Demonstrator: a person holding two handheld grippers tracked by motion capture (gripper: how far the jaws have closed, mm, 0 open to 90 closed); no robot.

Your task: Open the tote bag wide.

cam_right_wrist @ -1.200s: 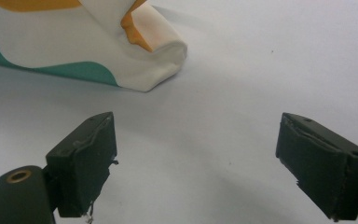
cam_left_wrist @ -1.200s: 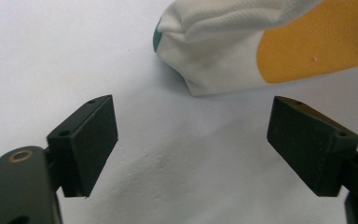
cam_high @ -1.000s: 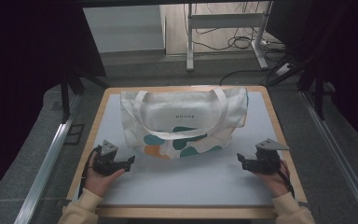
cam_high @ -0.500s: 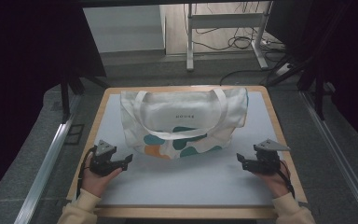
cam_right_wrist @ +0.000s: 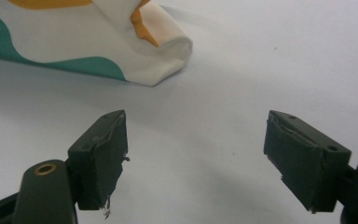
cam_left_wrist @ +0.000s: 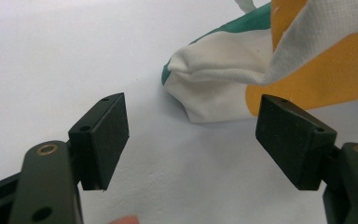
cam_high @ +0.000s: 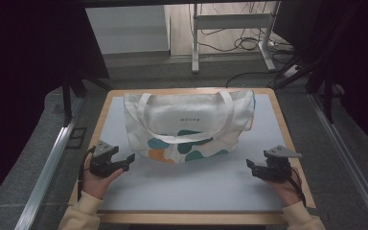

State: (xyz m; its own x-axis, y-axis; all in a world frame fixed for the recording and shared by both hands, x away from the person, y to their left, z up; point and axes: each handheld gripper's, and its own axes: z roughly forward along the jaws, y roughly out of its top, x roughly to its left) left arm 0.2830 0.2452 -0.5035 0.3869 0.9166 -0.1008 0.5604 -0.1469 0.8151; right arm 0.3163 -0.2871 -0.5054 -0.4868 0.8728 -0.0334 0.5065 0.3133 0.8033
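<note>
Both grippers, left (cam_high: 124,162) at 8 o'clock and right (cam_high: 252,167) at 4, gape empty, flanking the bag (cam_high: 189,125), seemingly poised for its corners.

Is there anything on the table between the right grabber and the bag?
Nothing: in the right gripper view, bare white table runs from the open right gripper to the tote bag corner.

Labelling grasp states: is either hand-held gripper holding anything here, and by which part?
Nothing is held. The left hand-held gripper and right hand-held gripper both stand open over the table, short of the tote bag.
</note>
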